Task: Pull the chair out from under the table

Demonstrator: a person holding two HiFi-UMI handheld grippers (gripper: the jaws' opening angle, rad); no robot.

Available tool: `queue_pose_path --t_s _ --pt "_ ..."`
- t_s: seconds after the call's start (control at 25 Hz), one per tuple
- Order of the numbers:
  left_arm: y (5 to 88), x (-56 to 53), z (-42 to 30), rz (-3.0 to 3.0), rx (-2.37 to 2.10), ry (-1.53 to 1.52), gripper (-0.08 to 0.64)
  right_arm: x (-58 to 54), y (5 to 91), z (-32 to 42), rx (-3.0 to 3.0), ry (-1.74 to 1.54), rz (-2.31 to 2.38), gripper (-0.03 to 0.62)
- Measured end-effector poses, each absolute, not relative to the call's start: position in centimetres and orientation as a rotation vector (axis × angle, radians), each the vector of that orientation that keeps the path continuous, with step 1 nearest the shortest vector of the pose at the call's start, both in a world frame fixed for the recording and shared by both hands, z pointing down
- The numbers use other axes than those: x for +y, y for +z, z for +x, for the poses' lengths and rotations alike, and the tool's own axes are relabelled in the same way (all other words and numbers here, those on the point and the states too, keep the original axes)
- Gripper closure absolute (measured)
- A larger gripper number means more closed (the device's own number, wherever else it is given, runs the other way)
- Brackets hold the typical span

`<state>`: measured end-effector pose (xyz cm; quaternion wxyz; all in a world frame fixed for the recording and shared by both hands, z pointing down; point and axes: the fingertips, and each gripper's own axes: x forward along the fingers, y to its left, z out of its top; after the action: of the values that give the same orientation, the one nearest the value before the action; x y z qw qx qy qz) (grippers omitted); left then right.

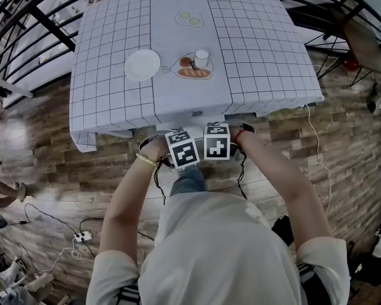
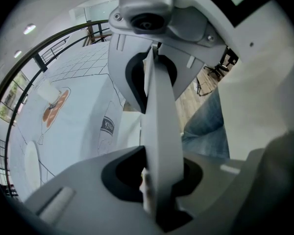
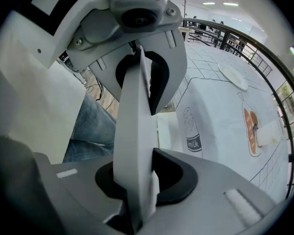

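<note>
Left gripper view: holds the chair (image 2: 162, 146) by its thin white back, with the left gripper (image 2: 148, 126) pinched narrow on it, one jaw on each side; shows the table (image 2: 83, 136) in its white squared cloth off to the left of the jaws, with a milk bottle drawing (image 2: 108, 126) close to them and a white plate (image 2: 32, 163) farther out; shows a leg (image 2: 206, 126) in blue jeans to the right of the jaws.

Right gripper view: grips the white chair back (image 3: 130, 151) with the right gripper (image 3: 137, 126), jaws narrow and pressed on the board; puts the table (image 3: 215, 106) to the right of the jaws, with the milk bottle drawing (image 3: 191, 131) close by, the plate (image 3: 232, 75) far off, and a cup (image 3: 269, 133) by a bread drawing (image 3: 250, 126); puts the leg (image 3: 90, 126) to the left.

Head view: finds the left gripper (image 1: 182, 148) and right gripper (image 1: 217, 142) side by side, pointing down, just at the near edge of the table (image 1: 108, 100); hides most of the chair under them; shows the plate (image 1: 142, 65) and cup (image 1: 201, 58) well beyond the jaws on the table top.
</note>
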<state>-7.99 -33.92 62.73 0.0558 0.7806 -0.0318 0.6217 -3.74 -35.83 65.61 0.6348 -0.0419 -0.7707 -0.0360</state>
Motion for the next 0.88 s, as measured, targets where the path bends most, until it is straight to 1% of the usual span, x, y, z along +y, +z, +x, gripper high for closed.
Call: queue_pose_path --t_s 0.48,0.64,0.88 --pt "62.8 -30.4 -7.2 2.37 -0.087 1.883 0.476 -32.2 65.3 -3.1 -1.766 -0.056 -0.104 0.514" --pt "62.8 -29.0 -7.0 2.373 -0.077 1.889 0.476 -29.4 62.9 -3.4 -1.779 0.011 -0.137 0.514" --pt "62.9 -27.0 -6.6 2.375 -0.073 1.891 0.476 -27.4 63.0 -3.0 -1.779 0.008 -0.135 0.514"
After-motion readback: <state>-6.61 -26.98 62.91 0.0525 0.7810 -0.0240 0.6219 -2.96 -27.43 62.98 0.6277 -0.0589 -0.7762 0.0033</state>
